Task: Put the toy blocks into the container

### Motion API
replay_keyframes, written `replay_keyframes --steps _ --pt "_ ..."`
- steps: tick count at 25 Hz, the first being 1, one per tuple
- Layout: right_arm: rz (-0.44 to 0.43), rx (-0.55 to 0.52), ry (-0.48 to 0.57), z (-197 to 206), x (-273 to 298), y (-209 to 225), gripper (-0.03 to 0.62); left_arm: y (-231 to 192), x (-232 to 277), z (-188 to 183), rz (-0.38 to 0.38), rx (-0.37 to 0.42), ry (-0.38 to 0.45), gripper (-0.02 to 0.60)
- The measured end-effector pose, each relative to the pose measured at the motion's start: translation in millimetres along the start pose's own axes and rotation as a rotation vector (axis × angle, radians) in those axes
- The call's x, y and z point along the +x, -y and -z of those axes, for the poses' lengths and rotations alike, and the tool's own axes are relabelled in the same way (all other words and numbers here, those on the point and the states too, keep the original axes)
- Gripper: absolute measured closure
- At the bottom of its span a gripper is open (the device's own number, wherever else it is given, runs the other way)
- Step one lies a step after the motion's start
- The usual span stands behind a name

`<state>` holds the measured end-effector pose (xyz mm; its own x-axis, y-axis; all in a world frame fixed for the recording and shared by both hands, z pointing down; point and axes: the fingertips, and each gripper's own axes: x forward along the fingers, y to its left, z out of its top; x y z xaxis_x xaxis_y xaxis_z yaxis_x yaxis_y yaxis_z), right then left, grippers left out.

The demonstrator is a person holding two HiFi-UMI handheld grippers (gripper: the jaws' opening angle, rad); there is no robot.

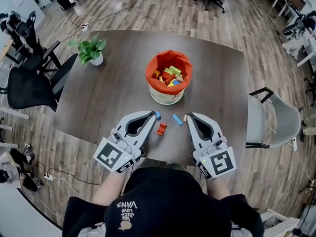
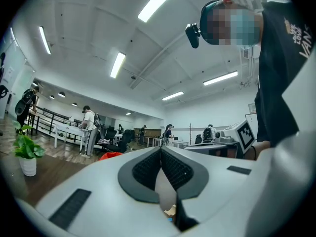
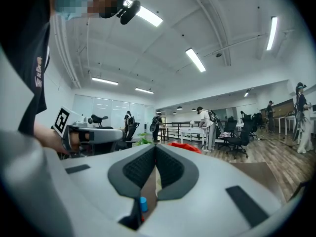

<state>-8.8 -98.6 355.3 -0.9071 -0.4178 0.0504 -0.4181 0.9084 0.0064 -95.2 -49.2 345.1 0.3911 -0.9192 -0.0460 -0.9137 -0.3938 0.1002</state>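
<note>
A white container (image 1: 168,78) with an orange liner stands in the middle of the dark table (image 1: 113,83), holding several coloured blocks. In front of it lie a red block (image 1: 161,129), a blue flat block (image 1: 177,119), a blue round block (image 1: 158,115) and a small beige block (image 1: 185,117). My left gripper (image 1: 154,114) (image 2: 161,150) rests near the front edge, shut and empty, its tip beside the blue round block. My right gripper (image 1: 189,116) (image 3: 155,147) is also shut and empty, its tip next to the beige block. A blue block (image 3: 143,204) shows below the right jaws.
A potted plant (image 1: 92,51) stands at the table's far left. A black chair (image 1: 29,85) is left of the table and a grey chair (image 1: 276,117) is at the right. Other people stand far off in the room.
</note>
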Motion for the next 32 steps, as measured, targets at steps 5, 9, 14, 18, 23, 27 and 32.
replay_keyframes --steps 5,9,14,18,23,27,32 --pt "-0.005 -0.009 0.000 -5.1 19.4 -6.3 0.576 -14.3 -2.9 -7.1 0.011 0.005 0.010 0.569" --pt "-0.037 -0.015 -0.002 -4.9 37.3 -16.5 0.576 -28.0 -12.8 -8.8 -0.014 0.011 0.016 0.569" --pt "-0.094 -0.019 0.009 -6.4 58.8 -32.9 0.576 -44.7 -31.0 -10.5 -0.071 0.019 0.021 0.569" --pt "-0.125 -0.025 0.016 -7.0 69.4 -40.5 0.576 -53.7 -39.3 -11.2 -0.101 0.022 0.028 0.569" --pt "-0.134 -0.029 0.016 -7.2 76.0 -42.4 0.576 -58.1 -39.7 -11.7 -0.104 0.025 0.034 0.569" --pt "-0.142 -0.031 0.014 -2.2 77.6 -42.2 0.576 -59.3 -37.9 -10.0 -0.098 0.023 0.033 0.569" --pt "-0.146 -0.031 -0.011 9.8 79.8 -45.9 0.576 -58.8 -39.2 -7.3 -0.094 0.013 0.029 0.569"
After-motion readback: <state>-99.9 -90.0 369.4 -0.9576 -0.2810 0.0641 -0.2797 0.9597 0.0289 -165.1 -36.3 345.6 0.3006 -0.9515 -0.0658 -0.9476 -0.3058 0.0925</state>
